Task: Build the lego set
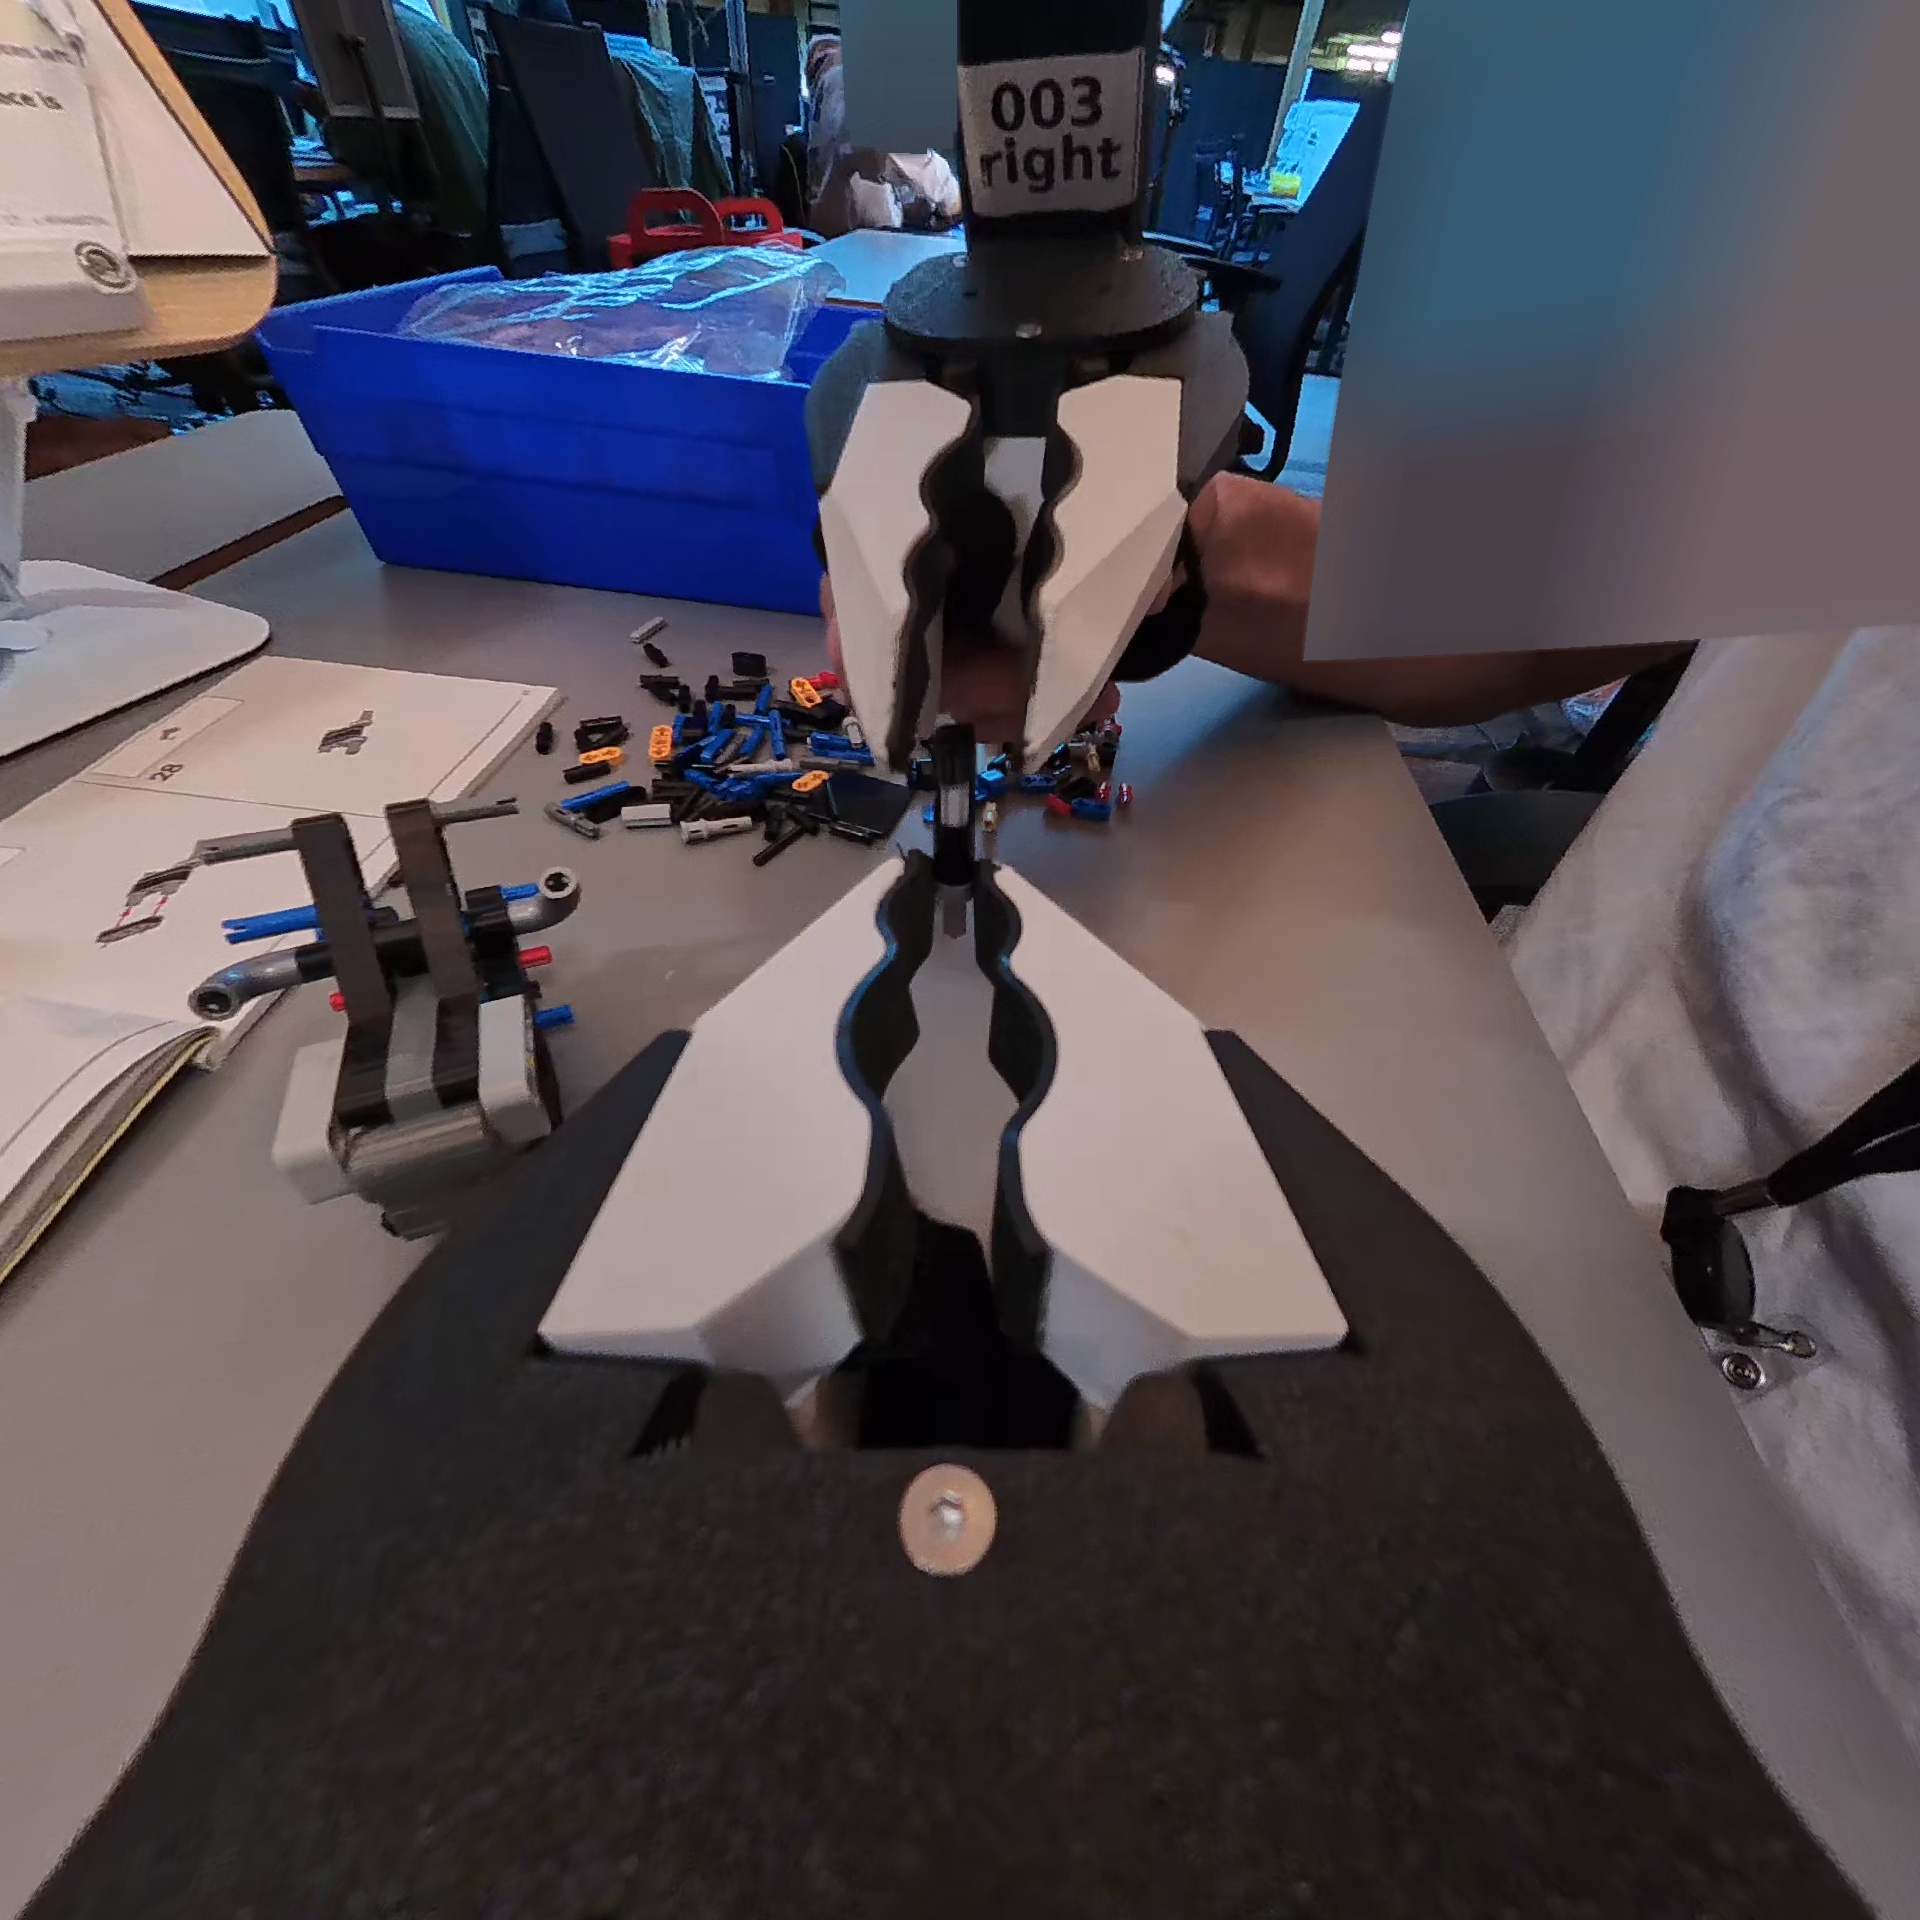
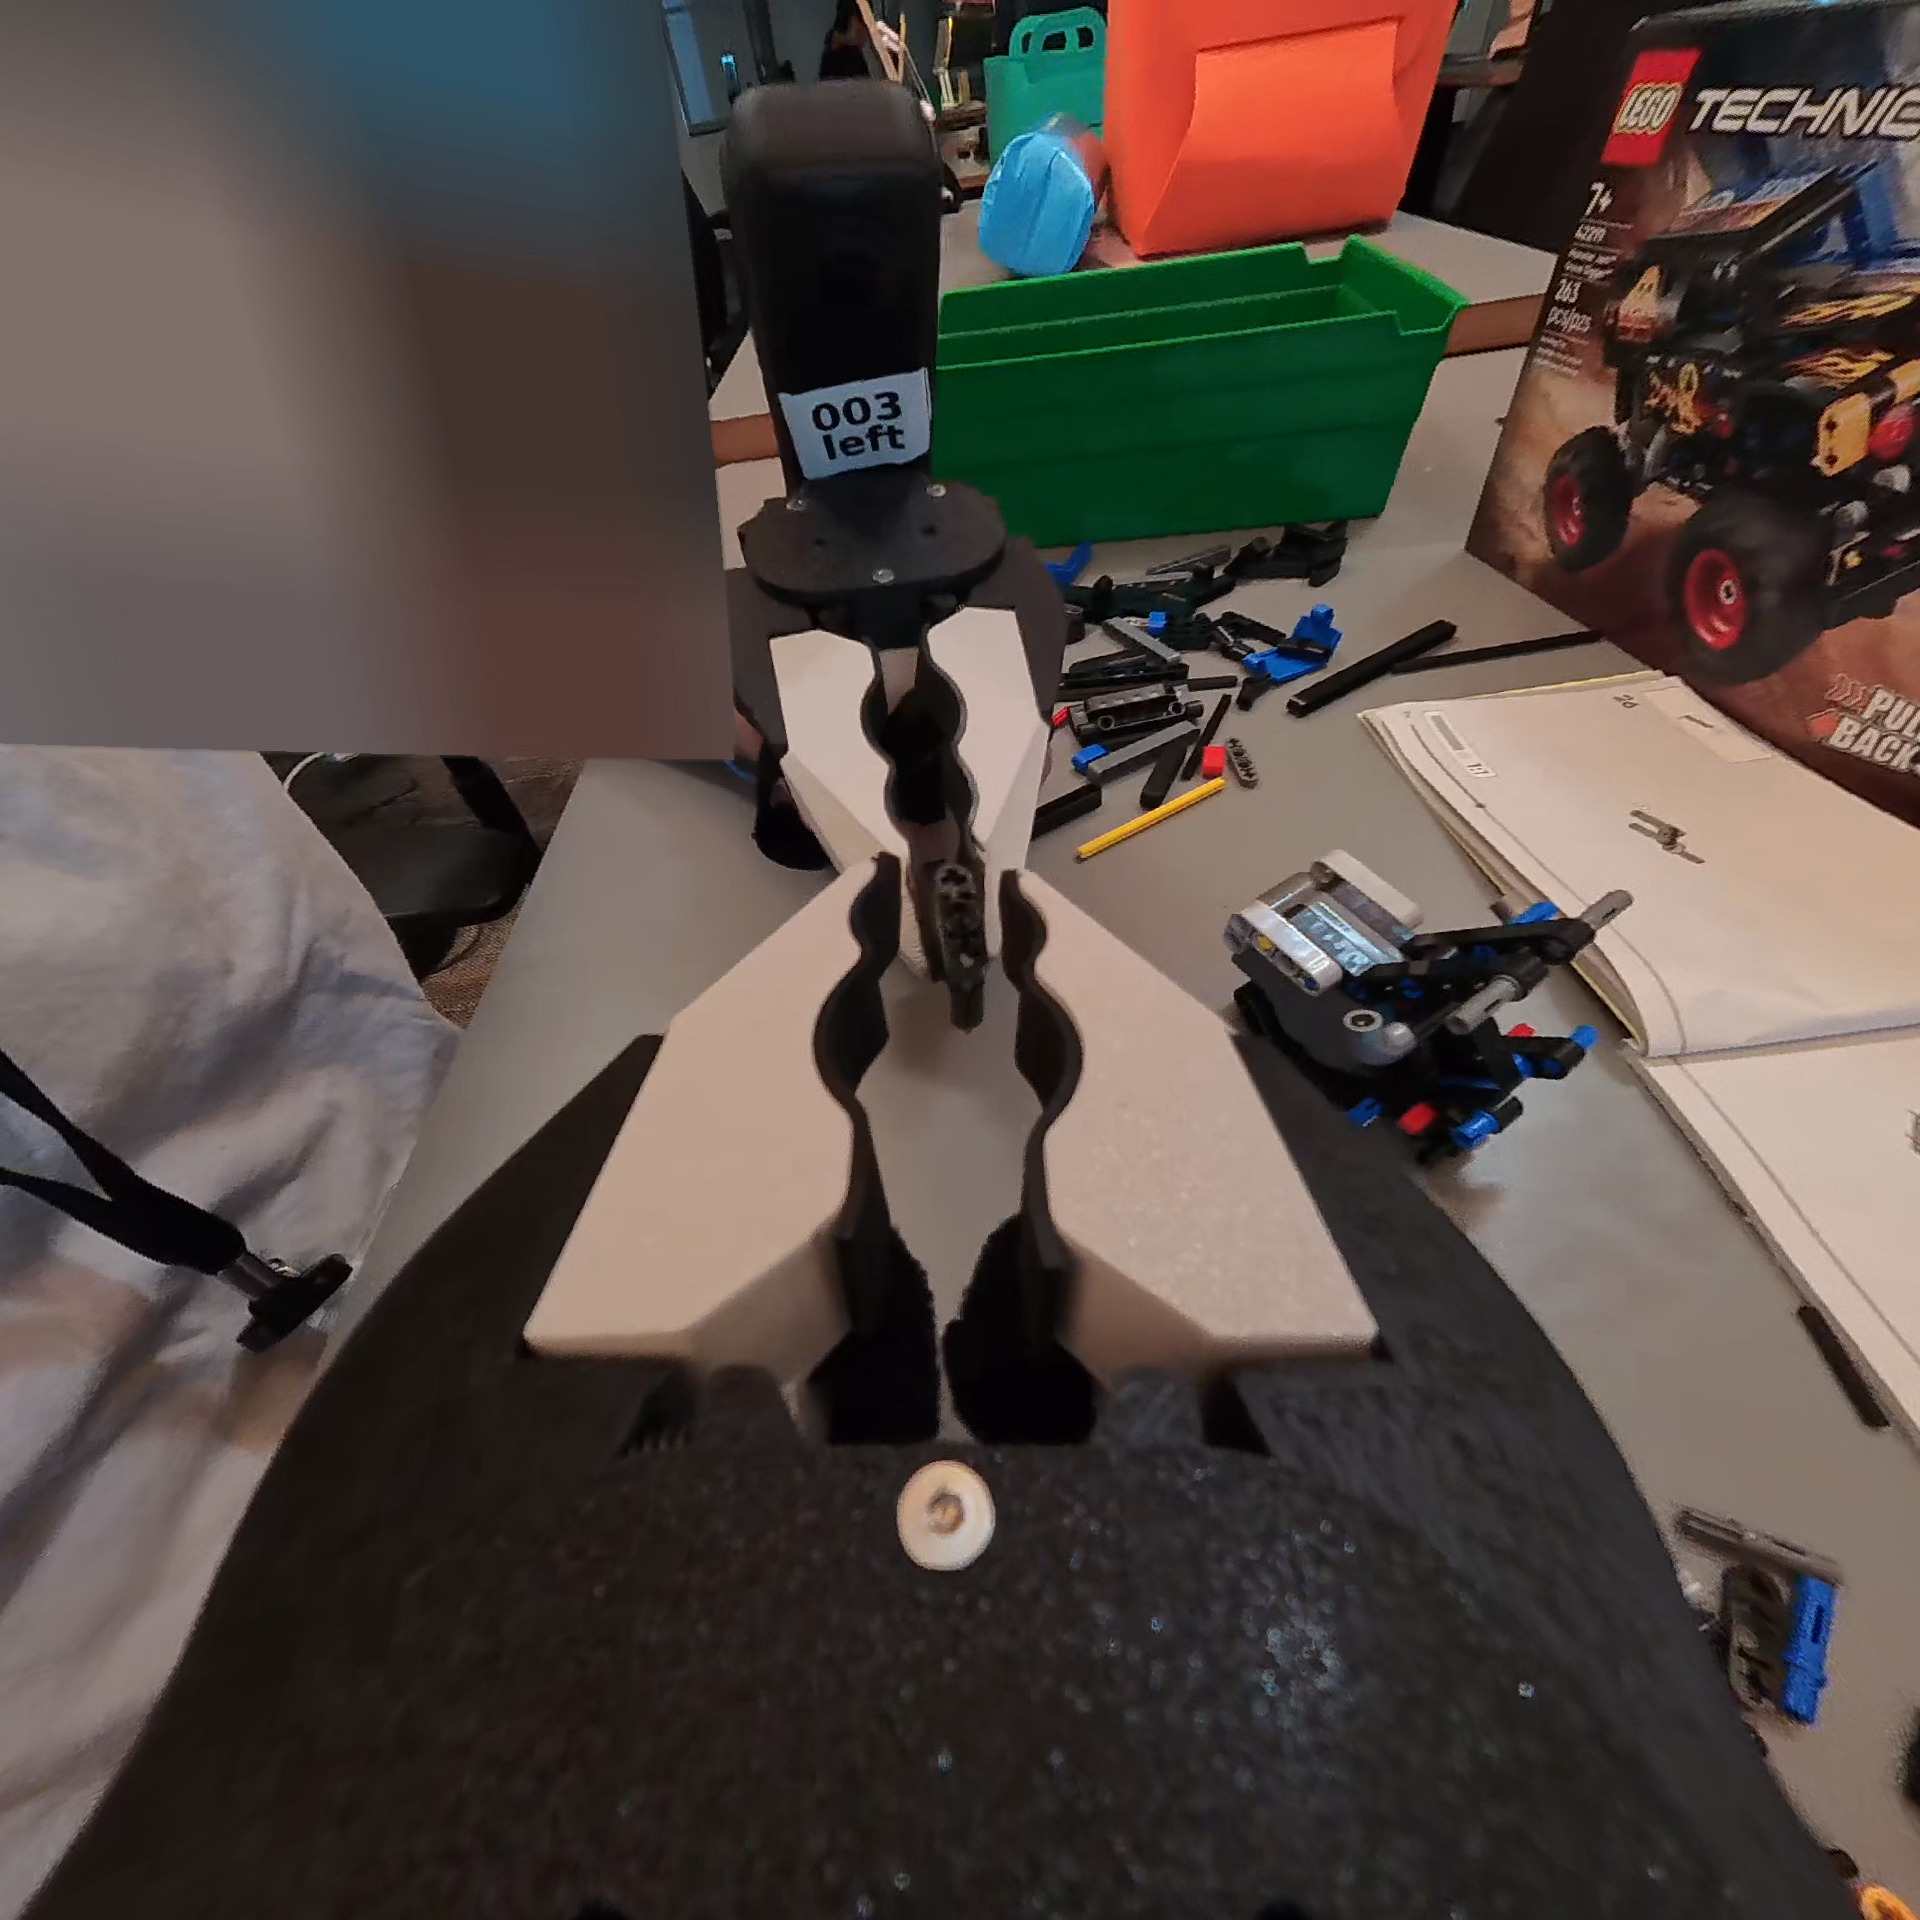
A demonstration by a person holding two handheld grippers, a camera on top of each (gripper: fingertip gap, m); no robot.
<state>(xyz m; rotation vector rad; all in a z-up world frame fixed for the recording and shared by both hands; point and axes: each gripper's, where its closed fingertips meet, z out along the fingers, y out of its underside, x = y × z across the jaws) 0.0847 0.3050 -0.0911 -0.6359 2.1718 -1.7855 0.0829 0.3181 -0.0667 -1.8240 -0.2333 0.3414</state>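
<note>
My left gripper (image 1: 950, 871) is shut on a short black holed beam (image 1: 951, 805), held above the grey table. In the right wrist view the left gripper (image 2: 940, 883) faces me with the beam (image 2: 958, 925) sticking out of its tips. My right gripper (image 2: 951, 873) is open, its jaws standing either side of the beam's free end with a gap on both sides. In the left wrist view it (image 1: 961, 753) comes in from the far side. The part-built black, grey and blue model (image 1: 416, 997) (image 2: 1392, 997) stands on the table beside the grippers.
A pile of loose pieces (image 1: 748, 748) (image 2: 1174, 675) lies past the grippers. An open instruction booklet (image 1: 312, 727) (image 2: 1662, 831) lies by the model. A blue bin (image 1: 571, 468), a green bin (image 2: 1195, 416) and the set's box (image 2: 1714, 416) stand behind. A person's shirt (image 1: 1714, 1039) is at the table edge. The grippers are tip to tip, or close to it.
</note>
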